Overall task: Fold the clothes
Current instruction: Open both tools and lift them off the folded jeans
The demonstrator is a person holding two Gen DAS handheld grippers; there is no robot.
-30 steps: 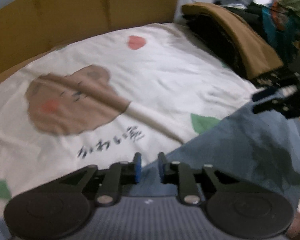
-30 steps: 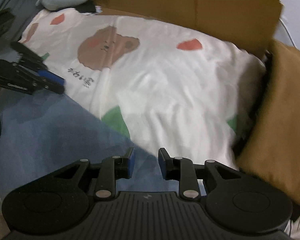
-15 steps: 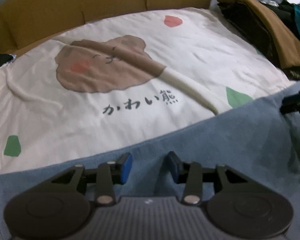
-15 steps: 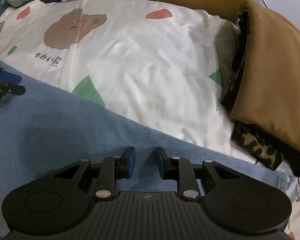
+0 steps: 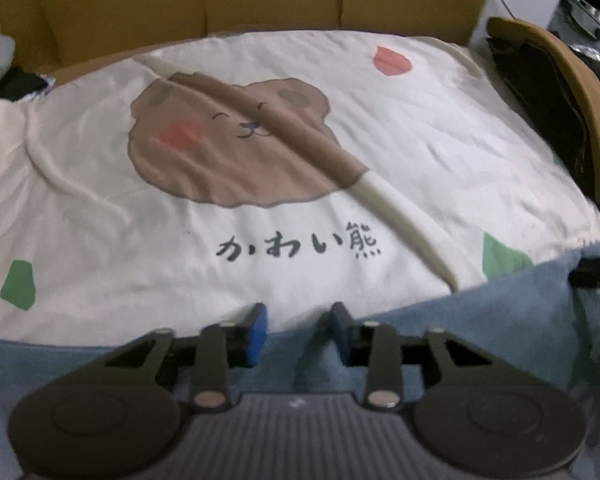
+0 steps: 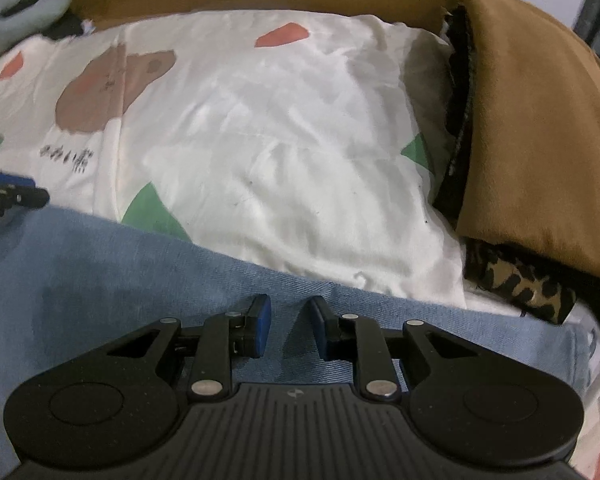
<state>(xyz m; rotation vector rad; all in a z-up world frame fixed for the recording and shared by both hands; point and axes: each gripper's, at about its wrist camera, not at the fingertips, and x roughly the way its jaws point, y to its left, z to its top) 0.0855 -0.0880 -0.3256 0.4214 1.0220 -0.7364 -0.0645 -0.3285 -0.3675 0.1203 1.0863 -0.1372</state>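
Bedsheet point(image 5: 440, 128) lettering "かわい熊", blue garment point(image 6: 100, 264) below

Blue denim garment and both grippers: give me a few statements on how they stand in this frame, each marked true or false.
1. The blue denim garment lies on a cream bear-print bedsheet. True.
2. The left gripper is clamped shut on the denim. False: its jaws stand apart with nothing between them.
3. The right gripper is open above the denim. True.
4. A brown garment lies piled at the right side of the bed. True.
5. The brown garment rests on top of the denim. False: it lies beside it, over a leopard-print item.
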